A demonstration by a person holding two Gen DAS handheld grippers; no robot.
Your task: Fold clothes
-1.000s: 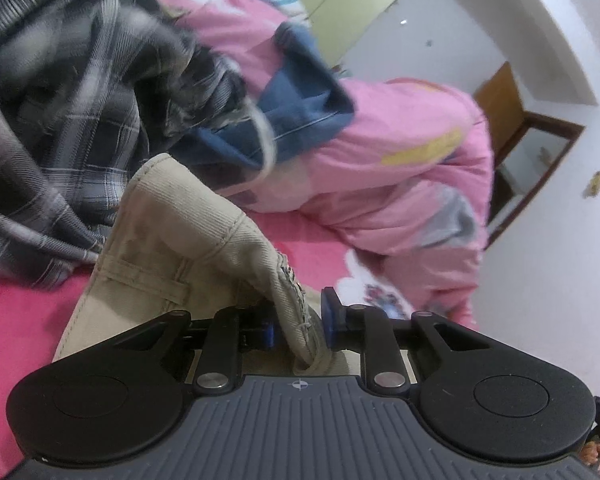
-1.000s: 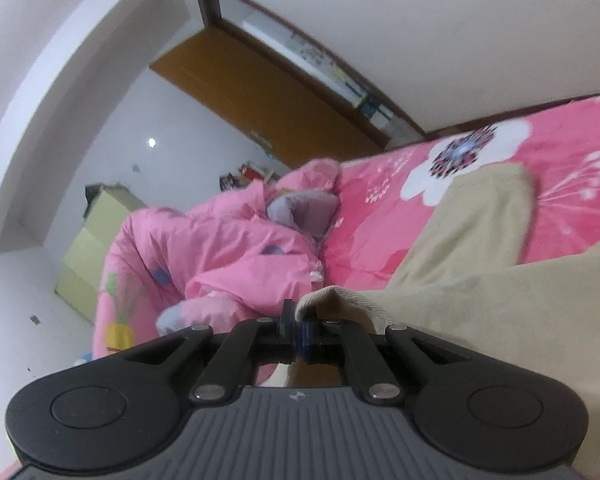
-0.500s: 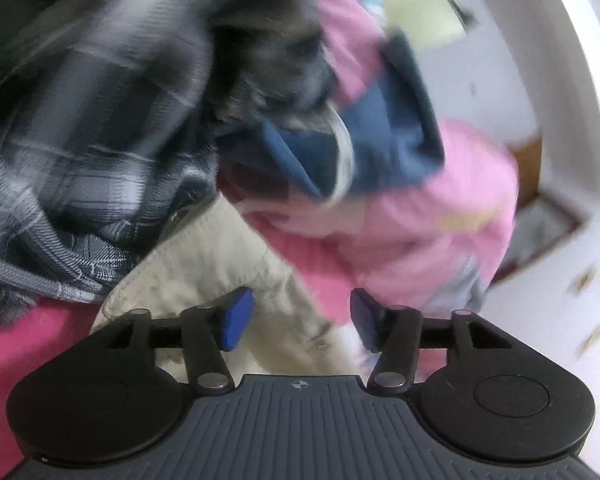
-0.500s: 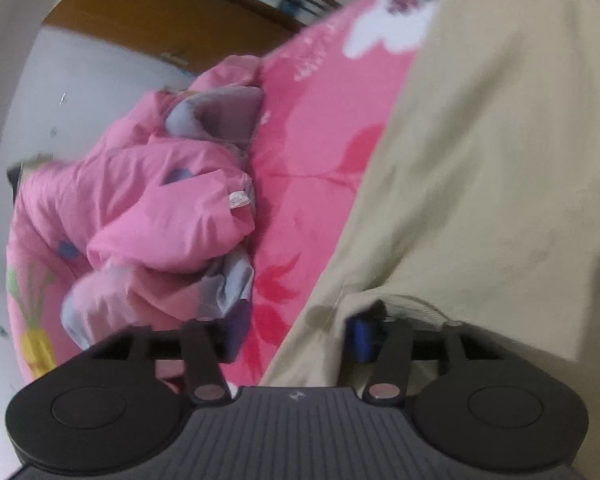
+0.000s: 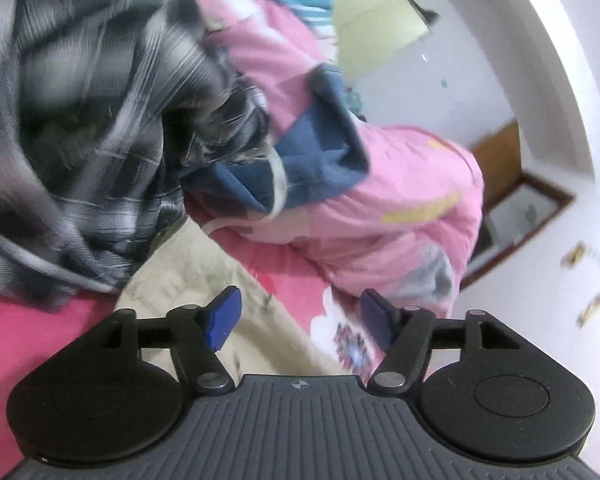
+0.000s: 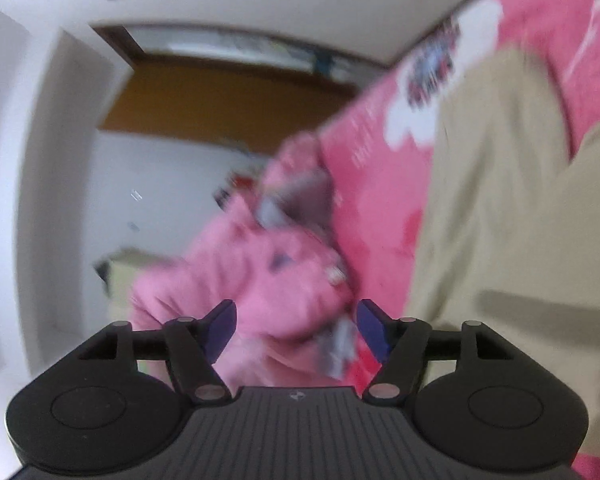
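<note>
Beige trousers (image 5: 204,280) lie flat on the pink bed sheet (image 5: 20,328) in the left wrist view, just beyond my left gripper (image 5: 300,320), which is open with nothing between its blue pads. In the right wrist view the same beige trousers (image 6: 508,216) spread across the right side of the bed. My right gripper (image 6: 296,326) is open and empty, hovering left of the trousers' edge over a crumpled pink quilt (image 6: 252,280). Both views are blurred by motion.
A grey plaid shirt (image 5: 72,120) is heaped at the upper left, with a blue garment (image 5: 312,160) beside it on the pink quilt (image 5: 400,208). A wooden door (image 6: 220,108) and white walls lie beyond the bed. A pale yellow cabinet (image 5: 372,12) stands far off.
Both grippers have opened and let go of the beige trousers, which now lie on the bed. Both have drawn back from the cloth, the right one swinging left toward the quilt.
</note>
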